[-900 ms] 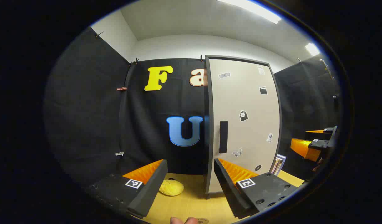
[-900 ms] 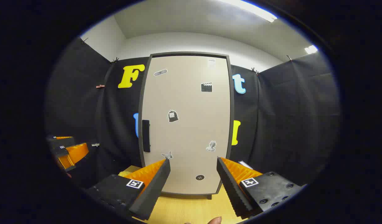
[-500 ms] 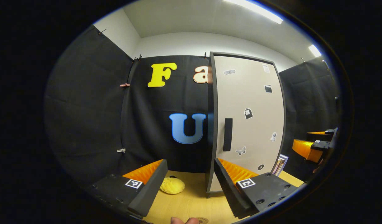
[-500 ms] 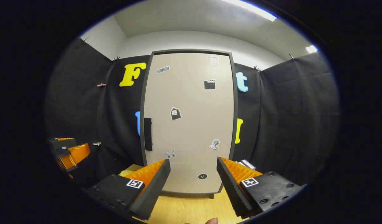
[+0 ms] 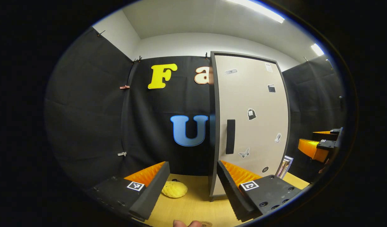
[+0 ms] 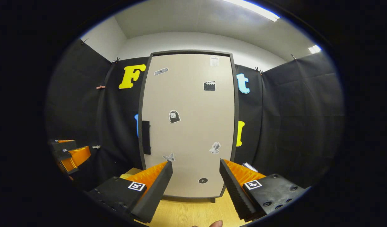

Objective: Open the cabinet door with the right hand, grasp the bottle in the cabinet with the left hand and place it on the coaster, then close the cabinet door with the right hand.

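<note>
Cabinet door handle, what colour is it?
Black, on the beige cabinet door; the handle shows best in the right gripper view.

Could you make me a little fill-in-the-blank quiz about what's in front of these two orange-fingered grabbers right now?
1. The cabinet door is ____.
2. The door's dark handle sits near its ____ edge in the right gripper view.
3. The right gripper has its fingers ____, with nothing between them.
4. The yellow object beside the cabinet lies on the wooden ____.

Missing words: closed; left; open; table
</note>
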`<act>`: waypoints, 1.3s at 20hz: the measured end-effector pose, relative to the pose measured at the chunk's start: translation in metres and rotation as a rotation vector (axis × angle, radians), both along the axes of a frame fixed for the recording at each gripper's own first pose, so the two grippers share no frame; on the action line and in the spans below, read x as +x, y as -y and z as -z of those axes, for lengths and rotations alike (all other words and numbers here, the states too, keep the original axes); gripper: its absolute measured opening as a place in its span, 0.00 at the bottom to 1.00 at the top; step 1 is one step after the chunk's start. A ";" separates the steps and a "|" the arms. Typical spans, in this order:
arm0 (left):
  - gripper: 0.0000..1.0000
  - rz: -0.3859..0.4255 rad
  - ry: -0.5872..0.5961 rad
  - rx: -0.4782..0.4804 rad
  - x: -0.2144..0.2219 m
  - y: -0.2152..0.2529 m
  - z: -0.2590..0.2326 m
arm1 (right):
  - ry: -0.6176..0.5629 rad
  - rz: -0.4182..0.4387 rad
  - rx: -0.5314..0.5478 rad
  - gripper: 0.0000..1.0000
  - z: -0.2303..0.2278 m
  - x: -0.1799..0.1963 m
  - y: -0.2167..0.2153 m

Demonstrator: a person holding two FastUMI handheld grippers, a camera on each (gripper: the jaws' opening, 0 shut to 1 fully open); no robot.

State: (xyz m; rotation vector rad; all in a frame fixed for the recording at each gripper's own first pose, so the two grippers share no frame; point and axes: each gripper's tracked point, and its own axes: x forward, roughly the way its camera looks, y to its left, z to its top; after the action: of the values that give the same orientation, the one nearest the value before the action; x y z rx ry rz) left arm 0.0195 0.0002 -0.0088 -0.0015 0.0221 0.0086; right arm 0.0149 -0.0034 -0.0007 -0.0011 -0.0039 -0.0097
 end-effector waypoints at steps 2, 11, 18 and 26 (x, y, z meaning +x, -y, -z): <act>0.95 0.001 -0.003 0.001 0.002 -0.001 0.002 | -0.001 -0.003 -0.005 0.97 0.000 0.003 -0.003; 0.95 -0.018 -0.007 0.023 0.014 -0.022 0.008 | 0.035 -0.092 0.008 0.97 -0.018 0.049 -0.059; 0.95 -0.037 -0.015 0.010 0.030 -0.046 0.019 | 0.035 -0.155 0.059 0.97 -0.015 0.099 -0.117; 0.95 -0.042 -0.024 0.023 0.042 -0.058 0.032 | 0.012 -0.154 0.039 0.97 -0.001 0.157 -0.162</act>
State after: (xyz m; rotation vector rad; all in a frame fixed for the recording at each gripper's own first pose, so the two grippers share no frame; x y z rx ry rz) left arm 0.0612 0.0585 -0.0406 0.0207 0.0460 0.0506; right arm 0.1715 0.1589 0.0003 0.0381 -0.0154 0.1443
